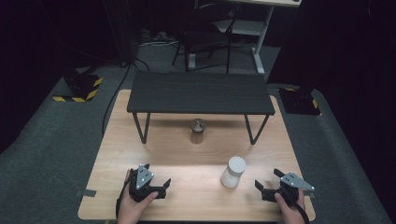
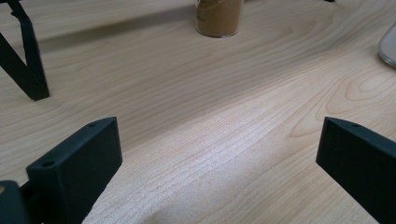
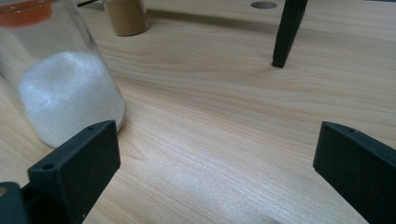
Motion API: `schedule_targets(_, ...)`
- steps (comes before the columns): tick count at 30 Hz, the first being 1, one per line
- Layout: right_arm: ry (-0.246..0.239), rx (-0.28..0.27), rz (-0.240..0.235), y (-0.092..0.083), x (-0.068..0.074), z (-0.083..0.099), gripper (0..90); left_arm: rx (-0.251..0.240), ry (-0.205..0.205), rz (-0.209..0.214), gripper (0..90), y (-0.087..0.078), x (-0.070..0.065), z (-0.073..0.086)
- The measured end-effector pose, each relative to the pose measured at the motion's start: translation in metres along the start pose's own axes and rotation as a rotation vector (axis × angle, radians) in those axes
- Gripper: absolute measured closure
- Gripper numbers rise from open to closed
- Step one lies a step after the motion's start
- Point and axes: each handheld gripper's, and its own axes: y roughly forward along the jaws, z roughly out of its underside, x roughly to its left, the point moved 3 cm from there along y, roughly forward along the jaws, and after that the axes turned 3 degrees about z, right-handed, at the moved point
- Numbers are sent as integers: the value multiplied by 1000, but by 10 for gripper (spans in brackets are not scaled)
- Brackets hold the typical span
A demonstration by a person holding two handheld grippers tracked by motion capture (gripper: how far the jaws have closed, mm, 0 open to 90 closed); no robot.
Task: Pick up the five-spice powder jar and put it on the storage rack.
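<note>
Light falls from above onto the worktop, which is bright while the room around it sinks into near-black. The black shelf casts a soft shadow beneath itself. A pale sheen streaks the wood in both gripper views, where the near claws look soft and slightly blurred.

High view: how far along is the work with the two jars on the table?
Nothing looks done yet. The white-powder jar and the brown-powder jar both stand upright on the wooden table, the brown one under the black shelf, whose top is bare. Nothing is in hand: the left gripper and right gripper rest open at the near edge. Every grasp and move is still left.
</note>
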Motion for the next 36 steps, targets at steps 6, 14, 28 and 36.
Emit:
schedule_targets(6,-6,3,5,0,1,-1,2,-3,-15,0,4,-1,1,1)
schedule_targets(14,-9,2,2,0,1,0,1,-7,-14,7,4,-2,2,2)
schedule_targets(28,-23,7,2,-1,2,-1,2,-33,-30,34,5,-2,3,3)
schedule_targets(36,-21,10,-6,0,1,-1,2,-67,7,25,5,1,-1,-14)
